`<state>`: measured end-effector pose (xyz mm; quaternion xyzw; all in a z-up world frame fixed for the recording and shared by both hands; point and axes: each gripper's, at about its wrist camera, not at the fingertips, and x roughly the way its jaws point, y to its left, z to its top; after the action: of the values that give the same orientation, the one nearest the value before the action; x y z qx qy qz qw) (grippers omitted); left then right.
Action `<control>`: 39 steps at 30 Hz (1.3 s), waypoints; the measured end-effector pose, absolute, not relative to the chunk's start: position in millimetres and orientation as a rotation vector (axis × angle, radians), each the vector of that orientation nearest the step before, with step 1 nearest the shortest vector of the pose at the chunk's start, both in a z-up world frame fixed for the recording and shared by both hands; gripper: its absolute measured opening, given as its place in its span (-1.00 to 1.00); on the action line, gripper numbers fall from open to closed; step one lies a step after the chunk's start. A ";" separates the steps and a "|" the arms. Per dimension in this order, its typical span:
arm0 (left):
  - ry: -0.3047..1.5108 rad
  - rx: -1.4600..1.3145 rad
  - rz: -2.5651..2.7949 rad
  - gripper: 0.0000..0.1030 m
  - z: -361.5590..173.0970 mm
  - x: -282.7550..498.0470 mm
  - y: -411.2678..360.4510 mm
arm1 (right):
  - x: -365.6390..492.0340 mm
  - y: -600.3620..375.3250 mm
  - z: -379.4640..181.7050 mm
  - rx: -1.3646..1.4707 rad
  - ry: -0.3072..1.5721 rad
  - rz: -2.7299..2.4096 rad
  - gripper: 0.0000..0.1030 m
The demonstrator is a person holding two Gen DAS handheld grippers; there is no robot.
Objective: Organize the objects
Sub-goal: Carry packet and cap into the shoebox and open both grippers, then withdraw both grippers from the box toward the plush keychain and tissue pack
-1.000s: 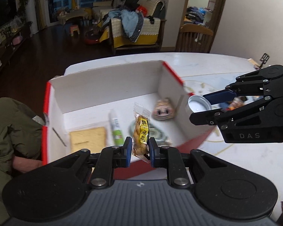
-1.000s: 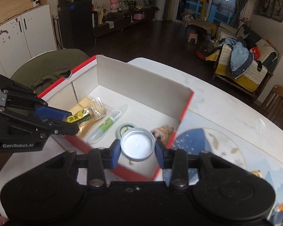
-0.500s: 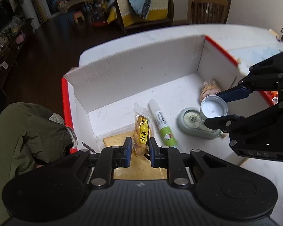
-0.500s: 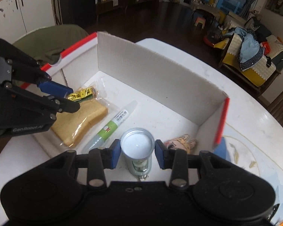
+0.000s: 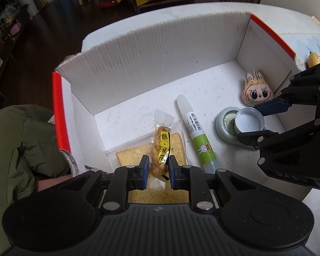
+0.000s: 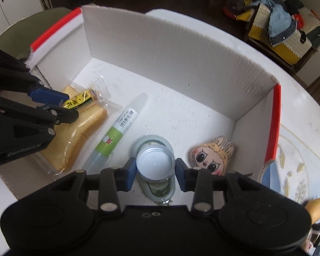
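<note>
Holding a snack packet [image 5: 161,149] clamped in the left gripper [image 5: 157,171], the person is hovering it over the bread [image 5: 177,147] in the box [image 5: 160,53]. Right gripper [image 6: 155,176] is gripping a jar [image 6: 155,164] above the tape roll [image 6: 147,141]. Glue stick [image 5: 197,136] and doll [image 5: 257,91] are lying beyond the jaws, already boxed. Releasing both items seems left; a small figure [image 6: 314,210] is waiting on the worktop [image 6: 305,111].

the far half of the box [image 5: 160,49] floor is lying bare, giving free passage along the tall back wall. the near half is crowding up: bread slice [image 5: 177,147] at left, glue tube [image 5: 194,128] slanting beside it, round tin [image 5: 224,125] next, doll face [image 5: 257,91] sitting by the right wall.
</note>
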<state>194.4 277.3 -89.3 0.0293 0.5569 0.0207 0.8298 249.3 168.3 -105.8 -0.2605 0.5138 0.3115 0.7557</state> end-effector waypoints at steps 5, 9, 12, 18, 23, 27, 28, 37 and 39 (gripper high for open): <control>1.191 0.062 0.036 -0.66 -91.3 196.5 277.9 | 249.3 169.1 -109.4 -0.573 1.133 0.672 -0.26; 1.196 0.046 0.036 -0.65 -92.3 198.0 279.3 | 248.6 166.5 -107.6 -0.563 1.137 0.680 -0.25; 1.192 0.033 0.037 -0.59 -91.9 197.7 279.5 | 246.5 162.8 -104.4 -0.549 1.137 0.694 -0.20; 1.155 0.036 0.005 0.08 -85.4 193.6 270.7 | 235.4 156.0 -97.3 -0.547 1.116 0.728 0.00; 1.118 0.070 0.005 0.26 -74.7 188.1 258.9 | 230.9 148.1 -84.8 -0.532 1.080 0.740 0.08; 1.093 0.046 -0.001 0.31 -61.7 180.8 257.7 | 228.8 137.6 -70.4 -0.500 1.051 0.759 0.26; 1.082 0.048 -0.003 0.32 -58.6 177.8 257.0 | 227.4 134.5 -65.9 -0.490 1.043 0.766 0.30; 0.994 0.007 -0.021 0.33 -23.7 152.9 243.2 | 206.3 107.9 -24.3 -0.414 0.945 0.818 0.44; 0.971 0.010 -0.019 0.34 -15.9 147.4 237.9 | 200.8 100.4 -16.0 -0.404 0.928 0.825 0.45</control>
<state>147.4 237.9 -15.9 0.0049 0.4667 -0.0093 0.8843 200.8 100.4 -16.0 -0.1880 0.4319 0.3838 0.7943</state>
